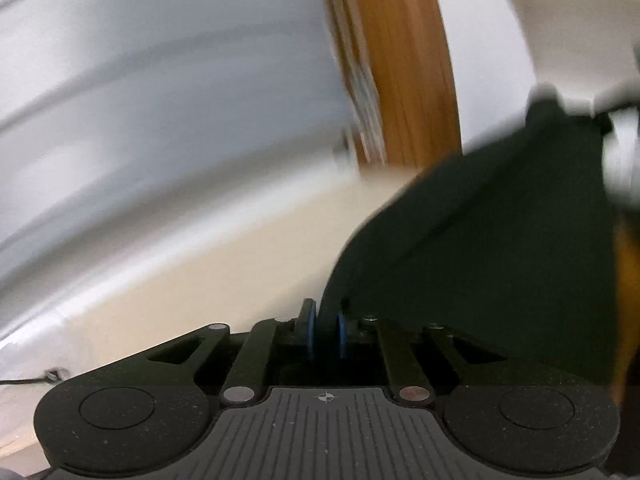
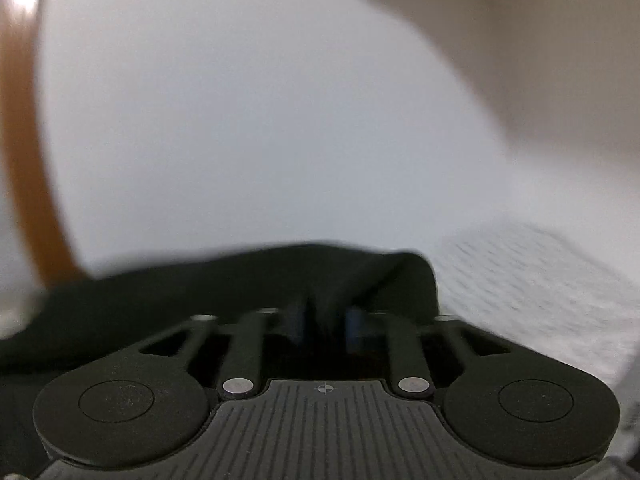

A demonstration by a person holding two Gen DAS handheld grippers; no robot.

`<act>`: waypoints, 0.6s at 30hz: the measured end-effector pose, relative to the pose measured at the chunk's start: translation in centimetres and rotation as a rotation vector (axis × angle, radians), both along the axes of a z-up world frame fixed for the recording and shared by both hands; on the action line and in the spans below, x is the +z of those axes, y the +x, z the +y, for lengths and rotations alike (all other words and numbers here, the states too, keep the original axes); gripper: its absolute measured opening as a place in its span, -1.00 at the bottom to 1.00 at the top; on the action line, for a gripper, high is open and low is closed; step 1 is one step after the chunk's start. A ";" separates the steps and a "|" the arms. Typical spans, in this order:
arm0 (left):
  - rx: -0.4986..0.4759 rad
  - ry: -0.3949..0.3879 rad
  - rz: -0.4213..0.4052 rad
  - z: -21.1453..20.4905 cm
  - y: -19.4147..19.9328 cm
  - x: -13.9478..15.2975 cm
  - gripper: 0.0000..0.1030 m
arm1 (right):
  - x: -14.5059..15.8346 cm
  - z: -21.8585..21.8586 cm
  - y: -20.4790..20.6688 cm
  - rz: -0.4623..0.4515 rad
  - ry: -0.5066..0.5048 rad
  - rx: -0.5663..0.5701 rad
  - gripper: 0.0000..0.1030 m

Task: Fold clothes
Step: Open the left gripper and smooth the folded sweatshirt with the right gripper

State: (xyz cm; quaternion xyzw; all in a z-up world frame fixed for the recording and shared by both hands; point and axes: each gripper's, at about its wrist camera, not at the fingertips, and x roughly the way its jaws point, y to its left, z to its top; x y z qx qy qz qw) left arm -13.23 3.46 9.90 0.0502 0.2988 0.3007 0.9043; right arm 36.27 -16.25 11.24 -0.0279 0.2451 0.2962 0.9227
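A dark green, soft fabric garment [image 1: 480, 240] is hanging stretched between the two claws, lifted clear of whatever lies below. In the left wrist view its edge is running down into the left claw [image 1: 326, 336], whose blue pads [image 1: 311, 338] are pressing together on a thin fold of the cloth. In the right wrist view the same dark green garment [image 2: 200, 292] is bunching into the right claw [image 2: 326, 326], whose pads are standing somewhat apart with a thicker ridge of fabric gripped between them. Behind the cloth a white textured sheet [image 2: 540, 280] is lying at the right. Further off, a blurred orange-brown wooden strip [image 1: 400, 60] is crossing a pale wall [image 2: 240, 100].
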 end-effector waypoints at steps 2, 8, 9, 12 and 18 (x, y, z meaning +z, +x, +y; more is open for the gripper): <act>0.005 -0.040 -0.004 -0.2 -0.2 -1.1 -0.56 | -1.9 -0.1 -0.7 -0.019 -0.036 -0.020 -0.05; 0.022 -0.073 -0.007 -1.7 -2.7 -3.0 0.03 | -8.0 0.2 -4.4 0.093 -0.073 0.225 0.56; 0.021 -0.079 -0.010 -2.1 -3.2 -3.1 0.14 | -8.7 0.2 -5.0 0.095 -0.075 0.251 0.56; 0.023 -0.106 -0.021 -2.9 -4.0 -3.7 0.36 | -10.8 0.5 -6.8 0.094 -0.081 0.322 0.56; 0.085 -0.178 -0.087 -4.0 -4.8 -4.4 0.39 | -11.4 -0.1 -7.7 0.097 -0.083 0.334 0.56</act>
